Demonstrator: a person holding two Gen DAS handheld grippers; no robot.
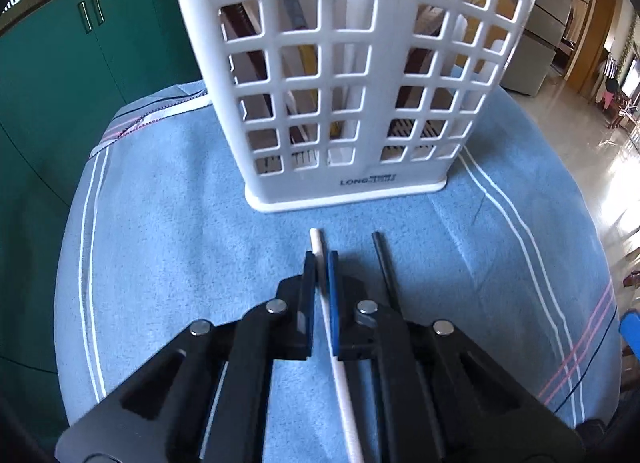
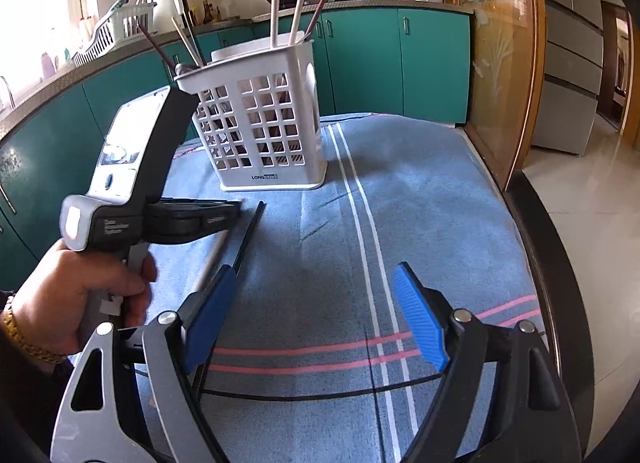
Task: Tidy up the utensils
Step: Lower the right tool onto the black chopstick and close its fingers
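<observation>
Slim white chopstick (image 1: 318, 247) between ribbed pads of left hand-held gripper (image 1: 321, 259)

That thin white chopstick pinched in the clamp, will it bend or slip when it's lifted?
The white chopstick looks rigid, so it probably stays straight. It is smooth and thin, and the left gripper pinches it near one end, so it might pivot or slide. It looks light.

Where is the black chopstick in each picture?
Left wrist view: the black chopstick lies on the blue towel, just right of the left gripper, which is shut on the white chopstick.
Right wrist view: it lies left of centre, beside the left gripper.
Shared landmark: the white utensil basket stands just beyond its tip.
</observation>
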